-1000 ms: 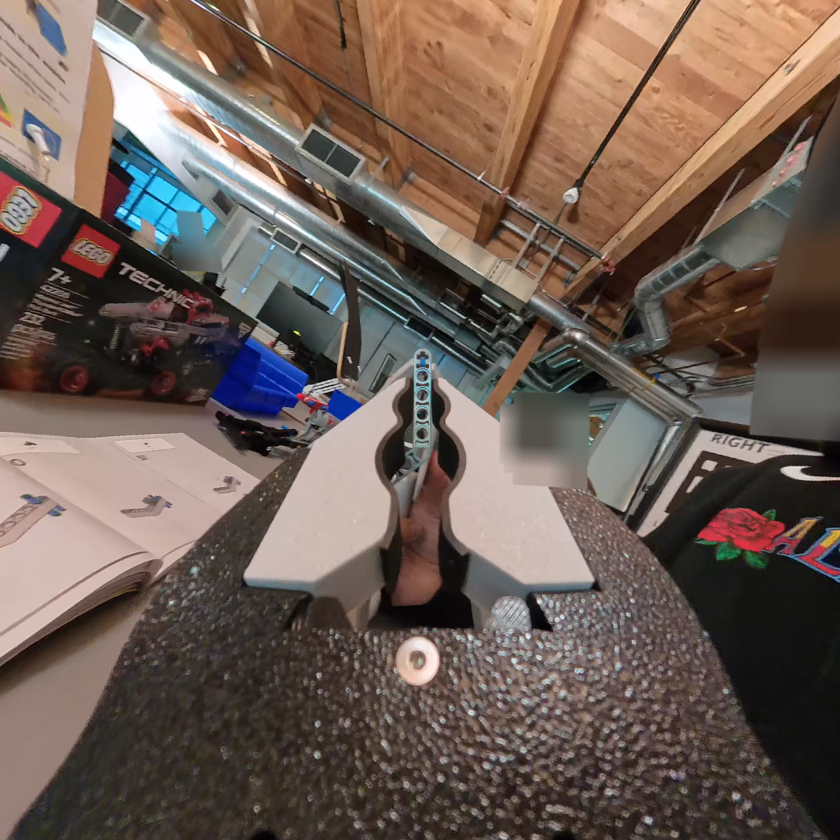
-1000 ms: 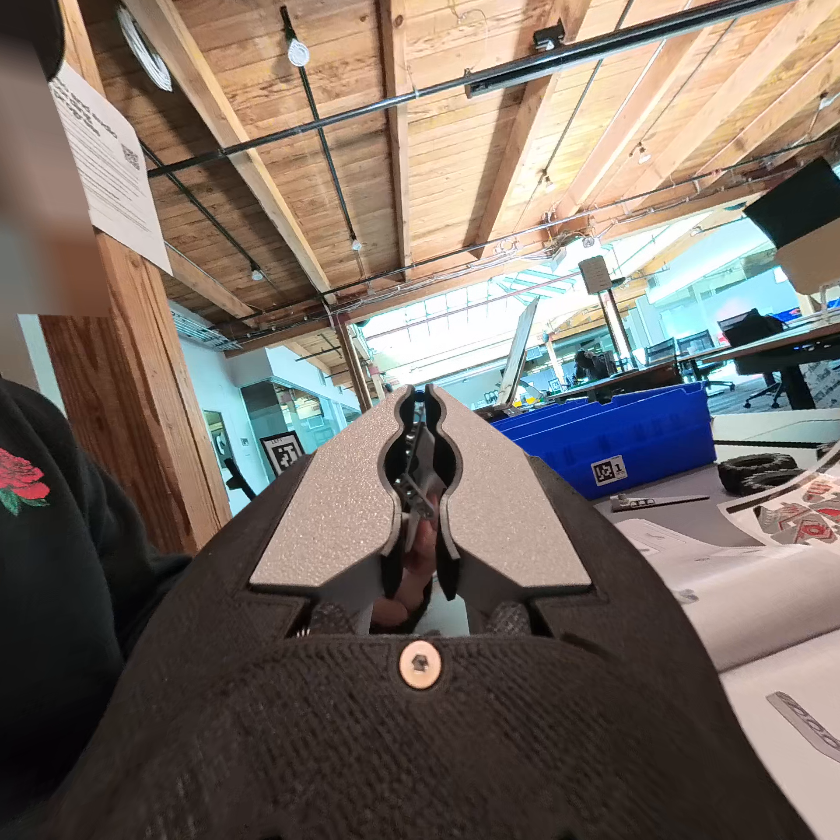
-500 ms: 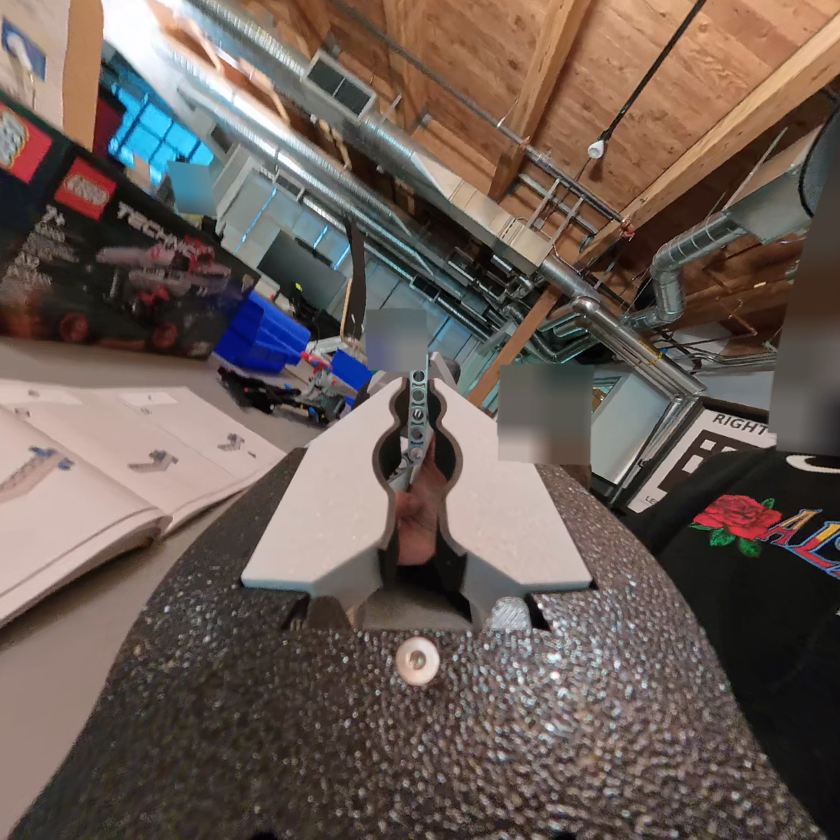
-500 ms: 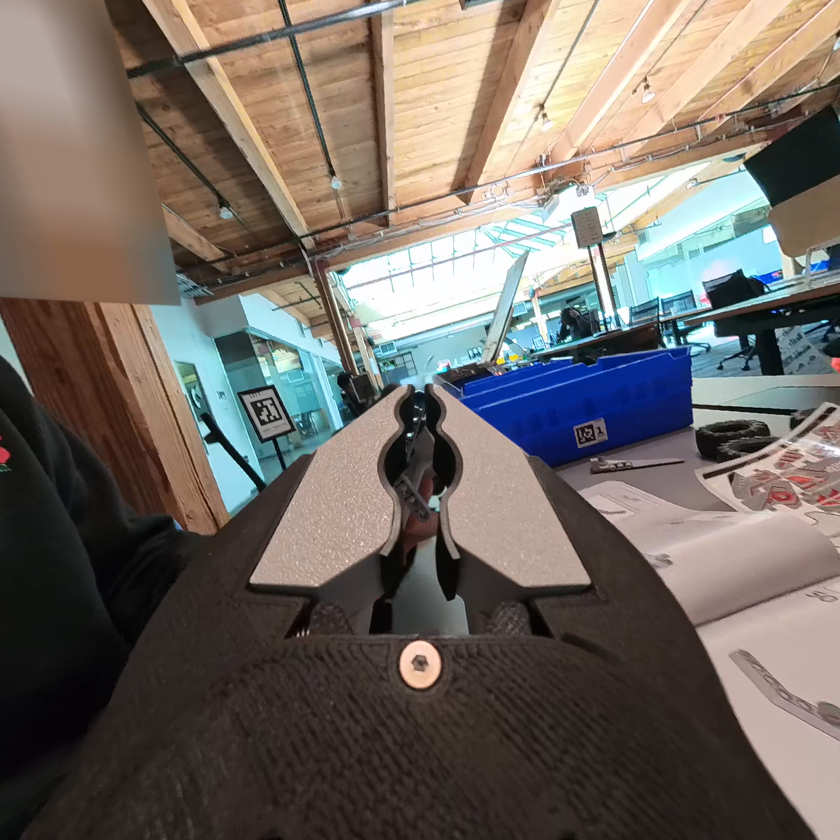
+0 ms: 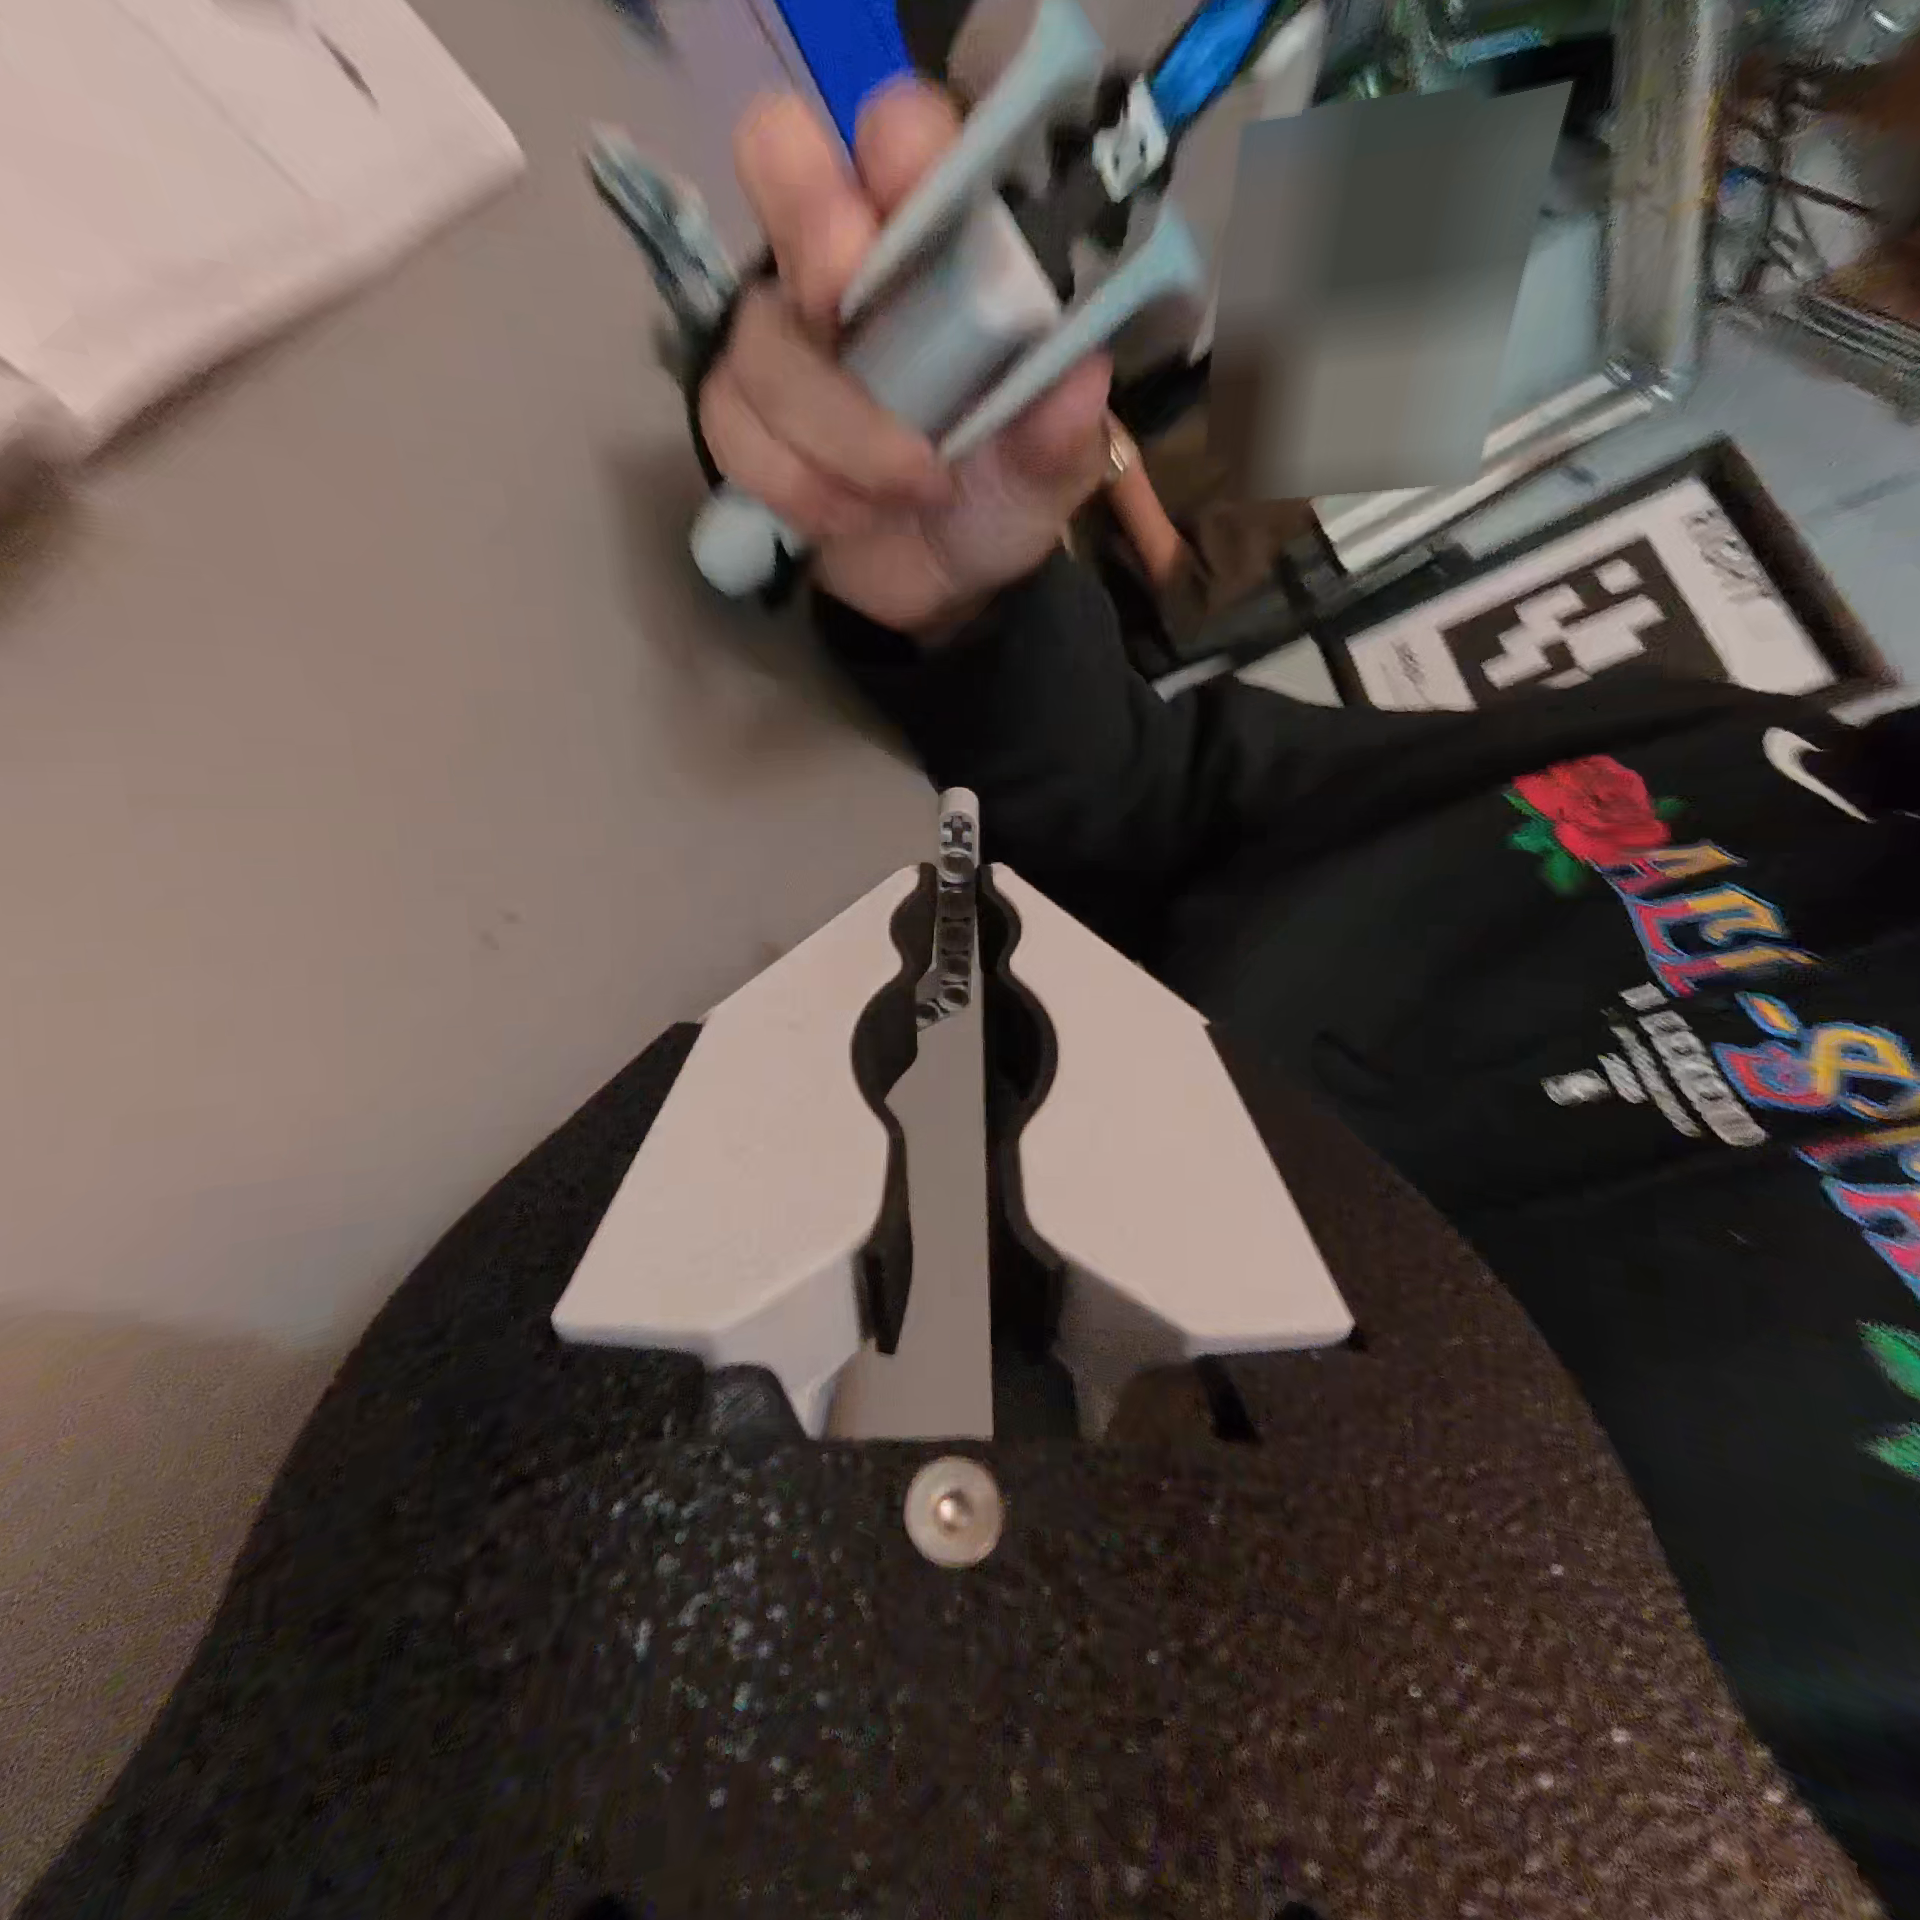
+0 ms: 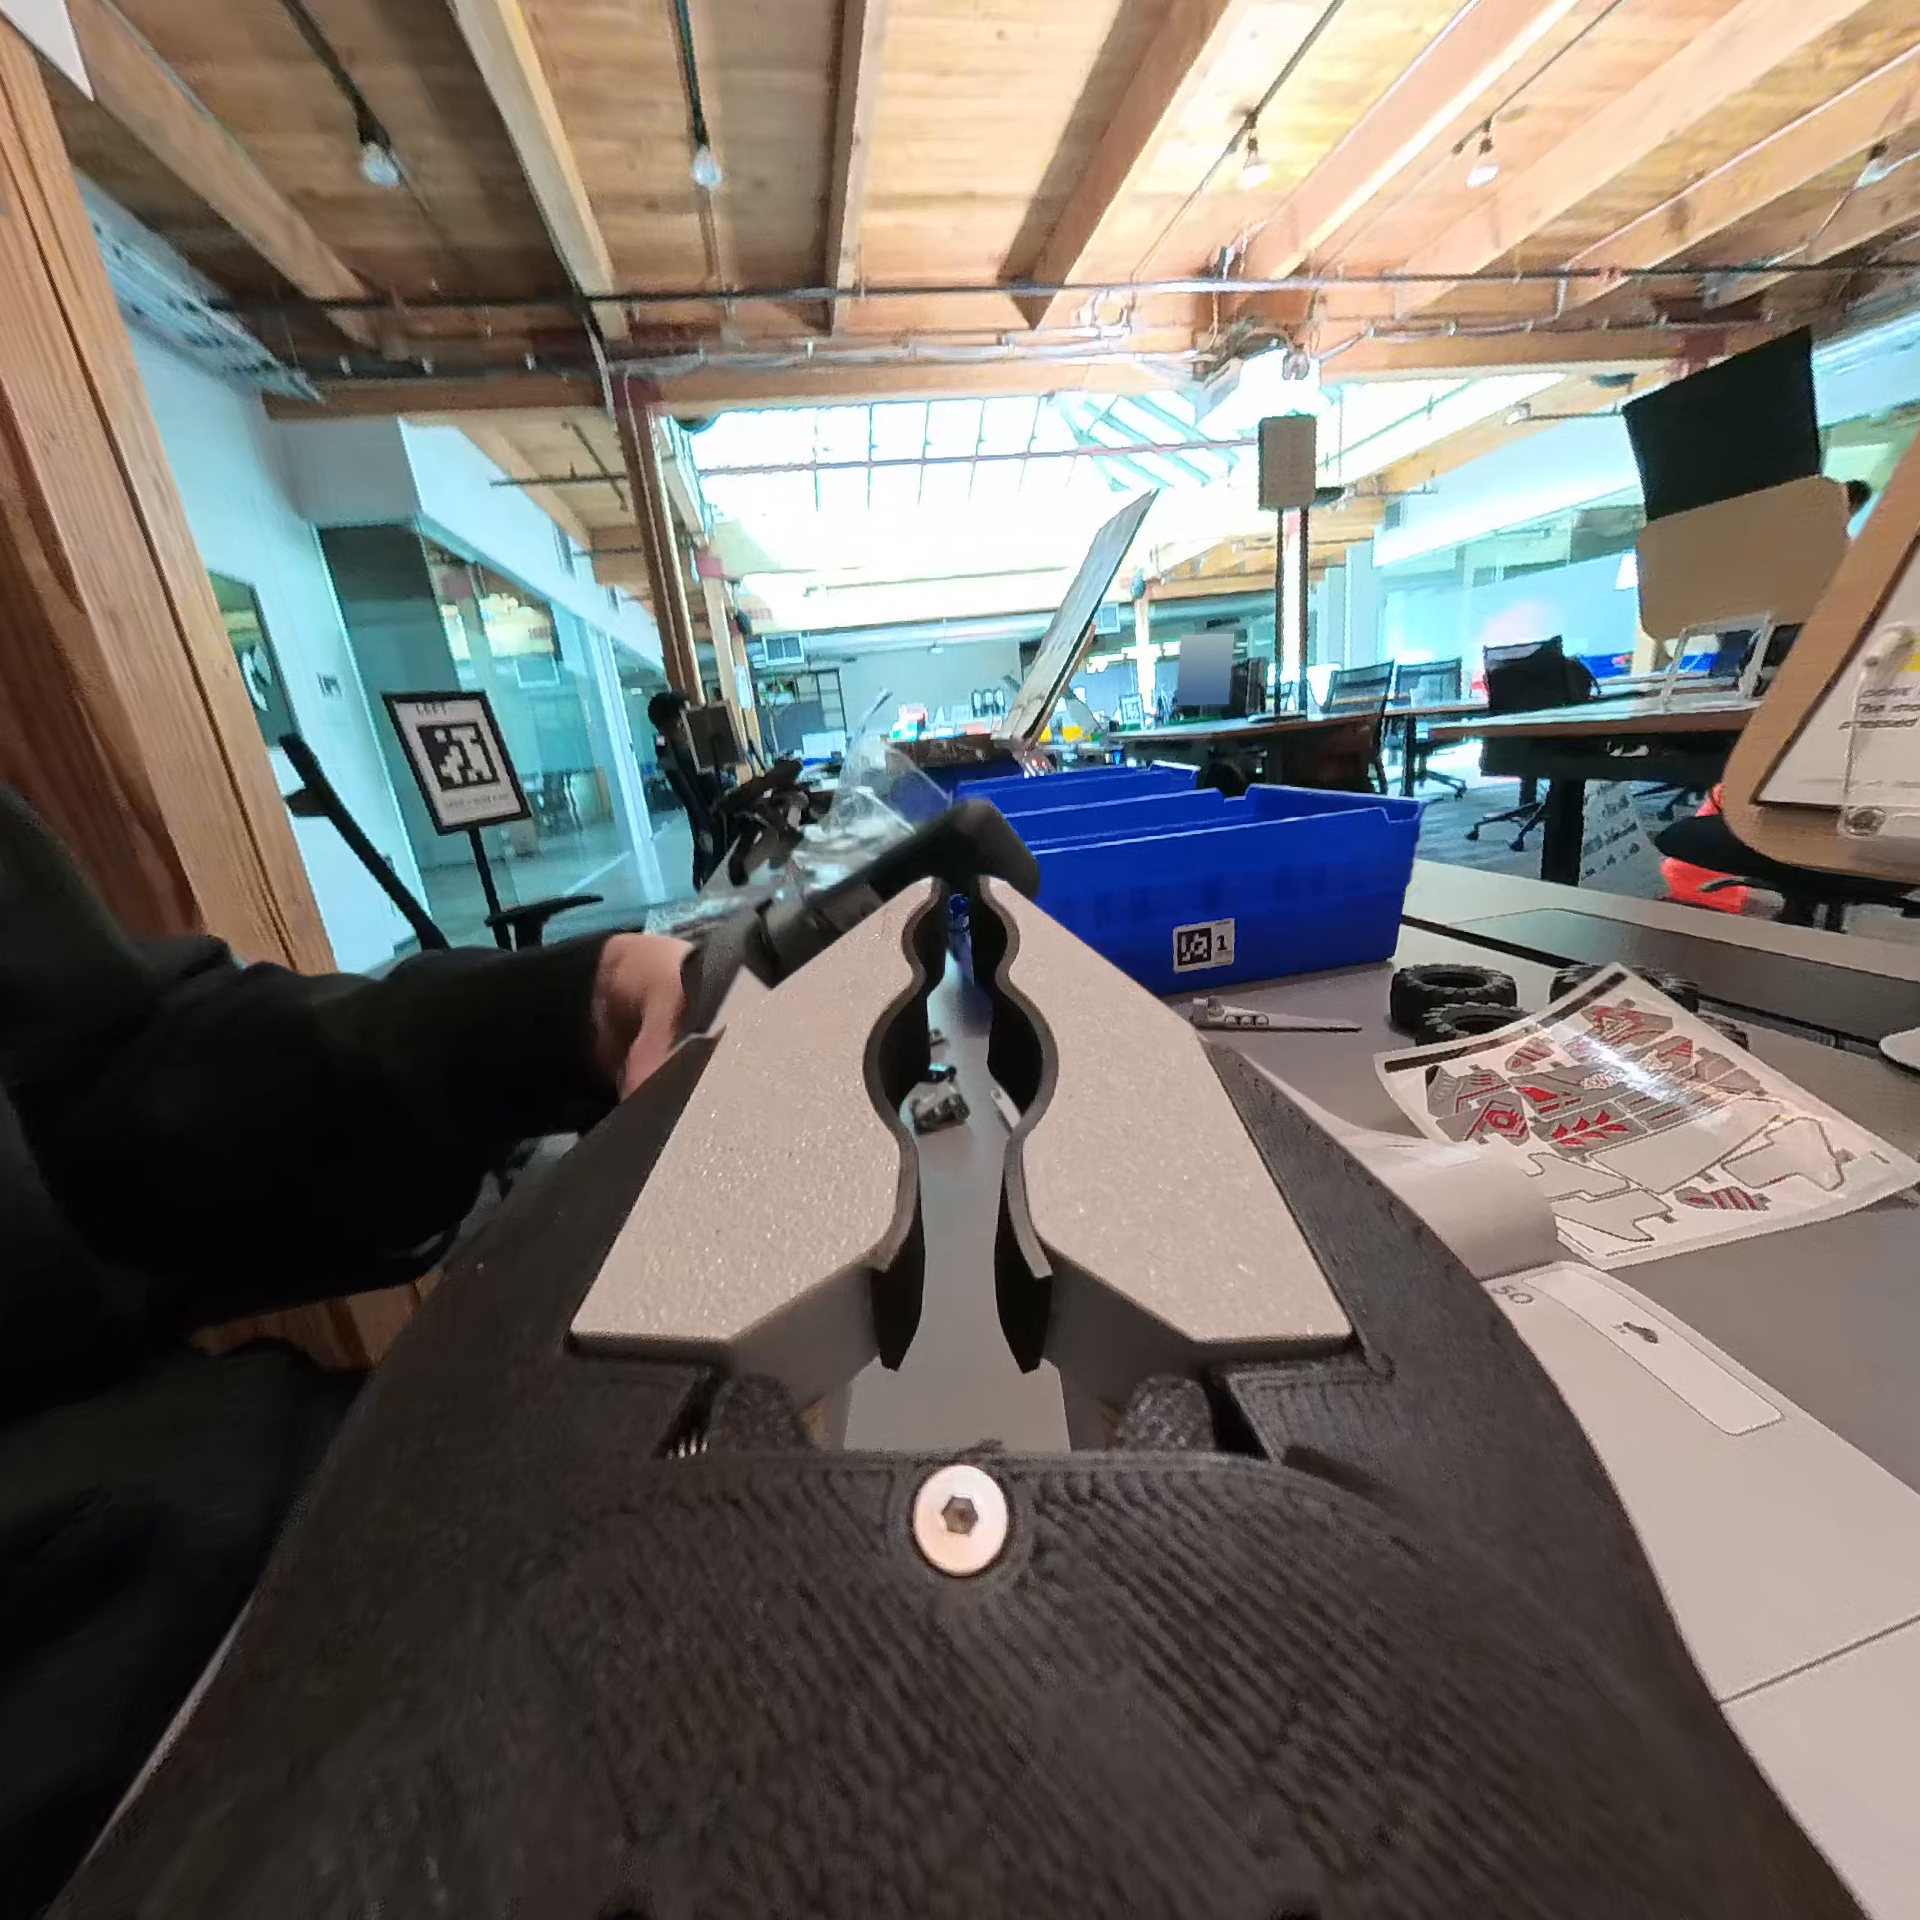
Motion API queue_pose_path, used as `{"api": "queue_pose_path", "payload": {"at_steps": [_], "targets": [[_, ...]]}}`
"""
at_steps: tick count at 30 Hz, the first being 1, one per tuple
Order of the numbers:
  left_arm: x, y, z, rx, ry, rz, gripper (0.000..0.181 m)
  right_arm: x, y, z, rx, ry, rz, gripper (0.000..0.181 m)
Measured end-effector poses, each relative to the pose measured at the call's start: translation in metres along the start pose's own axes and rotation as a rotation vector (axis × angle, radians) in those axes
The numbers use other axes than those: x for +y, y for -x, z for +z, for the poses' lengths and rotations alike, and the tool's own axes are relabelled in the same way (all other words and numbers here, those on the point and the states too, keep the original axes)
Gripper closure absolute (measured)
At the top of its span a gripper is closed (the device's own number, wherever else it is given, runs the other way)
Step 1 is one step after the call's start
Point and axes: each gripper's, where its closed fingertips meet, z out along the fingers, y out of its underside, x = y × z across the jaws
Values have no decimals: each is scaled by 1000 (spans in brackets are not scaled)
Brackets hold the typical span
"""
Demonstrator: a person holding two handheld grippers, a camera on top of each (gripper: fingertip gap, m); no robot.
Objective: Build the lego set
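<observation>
My left gripper (image 5: 956, 868) is shut on a thin grey holed beam (image 5: 954, 914) that sticks out past the tips, above the grey table (image 5: 364, 727). Beyond it a hand (image 5: 883, 499) holds my right gripper (image 5: 1039, 229), which is blurred. In the right wrist view my right gripper (image 6: 961, 899) has its jaws nearly together, with only a thin slit. A small dark grey piece (image 6: 940, 1107) shows low in the slit; I cannot tell if it is held or lies on the table. The left gripper's black body (image 6: 894, 873) is just left of the tips.
Blue bins (image 6: 1195, 883) stand behind the right gripper. Black tyres (image 6: 1444, 992), a loose grey beam (image 6: 1268, 1020) and a sticker sheet (image 6: 1621, 1112) lie to the right. The open instruction booklet (image 6: 1662, 1455) is at the near right and also shows in the left wrist view (image 5: 208, 187). A black sleeve (image 6: 260, 1091) fills the left. Some 12 cm of space lies between my two pairs of fingers.
Both grippers have tipped down from the ceiling toward the table. The left one still holds the beam. The piece no longer fills the right gripper's slit.
</observation>
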Motion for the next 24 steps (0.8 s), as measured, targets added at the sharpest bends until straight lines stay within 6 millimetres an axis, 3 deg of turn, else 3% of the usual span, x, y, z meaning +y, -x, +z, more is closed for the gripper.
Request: {"api": "queue_pose_path", "payload": {"at_steps": [4,8,12,16,20,24], "targets": [[16,16,5,-40,175,-24,175,-6,-3,-3,6,-38,20,179],[15,22,-3,-104,254,71,175,-6,-2,-4,5,-41,21,179],[15,45,-12,-218,316,80,175,-5,-2,-3,1,-44,29,179],[14,51,-12,-263,345,127,161,-4,-1,-2,1,-35,22,179],[-4,40,-20,-384,279,467,158,-5,-2,-4,6,-39,22,179],[1,38,-47,-655,412,985,158,-4,-1,-3,1,-38,26,179]]}}
